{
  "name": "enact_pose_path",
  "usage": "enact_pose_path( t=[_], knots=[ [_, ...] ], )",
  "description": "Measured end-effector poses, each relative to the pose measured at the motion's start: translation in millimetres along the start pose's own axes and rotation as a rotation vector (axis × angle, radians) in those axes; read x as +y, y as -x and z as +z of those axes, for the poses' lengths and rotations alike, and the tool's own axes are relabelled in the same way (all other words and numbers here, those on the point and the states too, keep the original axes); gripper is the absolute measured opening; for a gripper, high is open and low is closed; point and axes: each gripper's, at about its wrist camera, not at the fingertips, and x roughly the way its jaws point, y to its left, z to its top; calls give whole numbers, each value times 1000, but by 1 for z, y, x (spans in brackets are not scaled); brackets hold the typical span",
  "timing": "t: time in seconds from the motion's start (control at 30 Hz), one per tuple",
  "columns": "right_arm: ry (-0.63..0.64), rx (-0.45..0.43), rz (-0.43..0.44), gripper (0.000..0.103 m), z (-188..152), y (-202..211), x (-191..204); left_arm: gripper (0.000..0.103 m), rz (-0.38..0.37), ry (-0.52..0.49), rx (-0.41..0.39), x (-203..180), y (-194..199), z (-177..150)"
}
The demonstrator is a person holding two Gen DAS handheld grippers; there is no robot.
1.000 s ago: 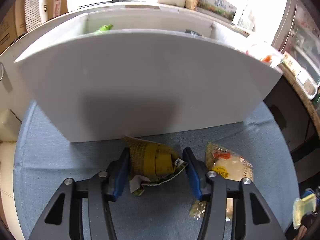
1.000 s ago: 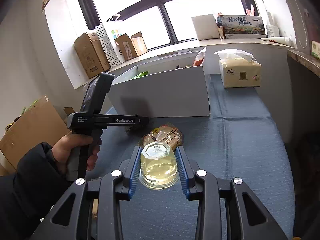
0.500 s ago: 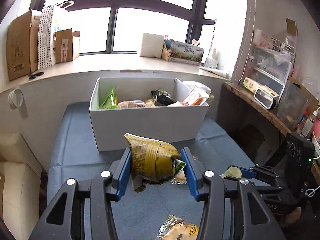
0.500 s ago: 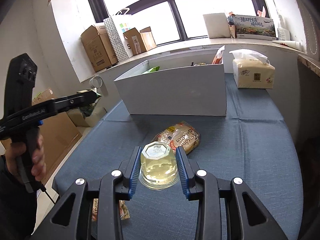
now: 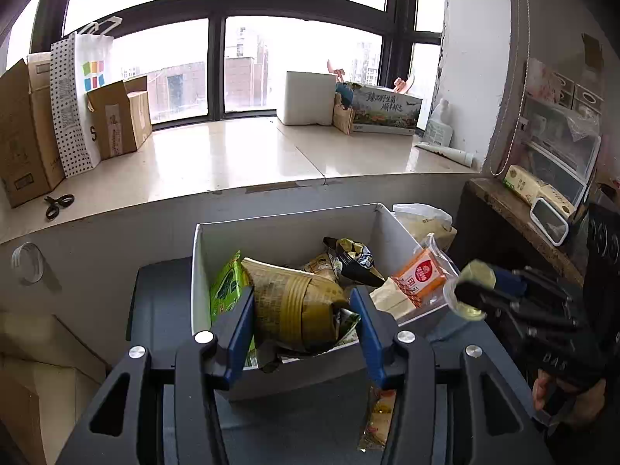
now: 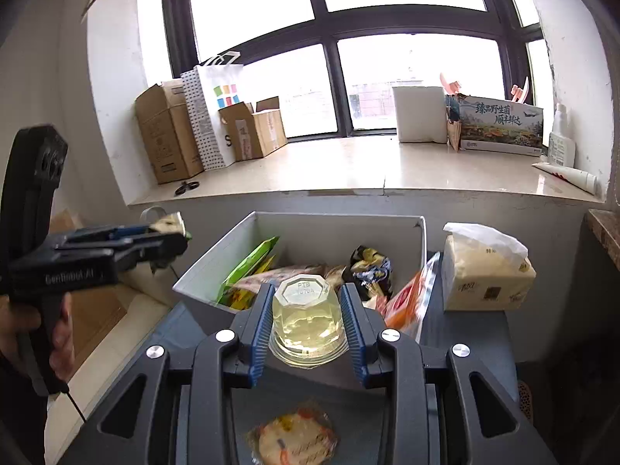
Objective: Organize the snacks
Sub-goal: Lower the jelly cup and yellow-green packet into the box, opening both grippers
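Observation:
My left gripper (image 5: 302, 321) is shut on a crumpled olive-green snack packet (image 5: 298, 306) and holds it in the air over the front of the white box (image 5: 201, 271). My right gripper (image 6: 306, 321) is shut on a clear jelly cup (image 6: 306, 325), upside down, held above the box's (image 6: 217, 267) near corner. The box holds several snack packets, among them a green one (image 5: 226, 286) and an orange one (image 5: 420, 275). In the left wrist view the right gripper (image 5: 471, 294) with the cup hangs at the right. In the right wrist view the left gripper (image 6: 170, 232) hangs at the left.
A round cracker packet (image 6: 294, 440) lies on the blue tablecloth (image 6: 162, 333) below my right gripper; another packet (image 5: 378, 418) lies below my left. A tissue pack (image 6: 484, 275) stands right of the box. The windowsill (image 5: 232, 162) behind carries cardboard boxes, a paper bag and scissors.
Both grippers have risen from the tabletop with their snacks and moved toward the box, so its inside now shows from above. The round packet stayed on the cloth.

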Motion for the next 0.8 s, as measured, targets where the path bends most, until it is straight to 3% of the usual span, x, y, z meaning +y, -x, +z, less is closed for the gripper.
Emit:
enact_pose_path(
  t=[0.17, 0.2, 0.23, 0.27, 0.3, 0.4, 0.6, 0.8],
  knots=[
    [-37, 35, -53, 38, 32, -40, -30, 57, 35, -12, 34, 5, -38, 15],
    [-37, 42, -69, 43, 37, -46, -34, 65, 15, 2, 42, 8, -44, 18],
    [-42, 60, -91, 55, 41, -53, -38, 87, 2, 11, 63, 10, -51, 20],
    [-58, 86, -117, 93, 44, -61, -44, 99, 14, 14, 90, 11, -59, 21],
    [-82, 97, -130, 103, 45, -64, -50, 103, 32, 18, 96, 12, -62, 21],
    [-124, 28, -92, 103, 45, -53, -60, 103, 24, 28, 78, 16, -59, 13],
    [-81, -29, -78, 103, 36, -32, -47, 103, 10, 64, 79, 24, -50, 0],
    [-46, -87, 26, 103, 18, 14, -18, 103, -9, 72, 27, 24, -8, -20]
  ],
)
